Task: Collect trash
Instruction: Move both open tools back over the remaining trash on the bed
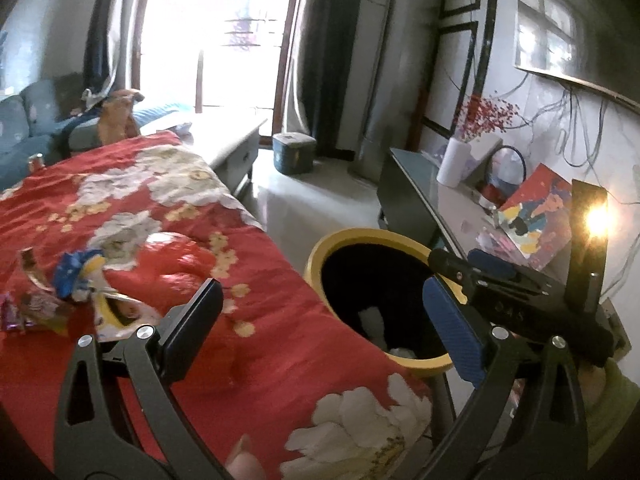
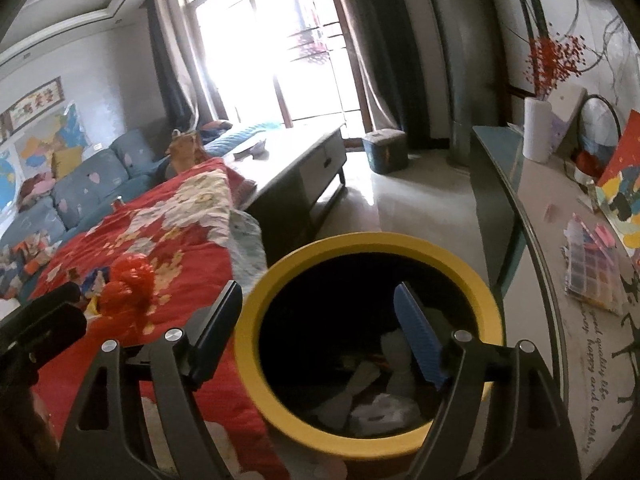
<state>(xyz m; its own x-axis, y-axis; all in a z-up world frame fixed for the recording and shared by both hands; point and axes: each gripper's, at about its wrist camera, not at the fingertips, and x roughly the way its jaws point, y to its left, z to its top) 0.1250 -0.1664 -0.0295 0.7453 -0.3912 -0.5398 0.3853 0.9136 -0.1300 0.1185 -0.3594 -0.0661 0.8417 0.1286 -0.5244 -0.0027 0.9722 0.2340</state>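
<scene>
Wrappers (image 1: pixel 60 300) in left view; binned scraps (image 2: pixel 372 396) right.

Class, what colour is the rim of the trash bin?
Yellow; the bin's rim shows best in the right wrist view.

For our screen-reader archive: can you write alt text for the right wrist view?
The open, empty right gripper hangs over a yellow-rimmed trash bin with crumpled paper scraps inside. To the left, a red floral cloth carries wrappers; a blue sofa and bright window lie beyond.
</scene>
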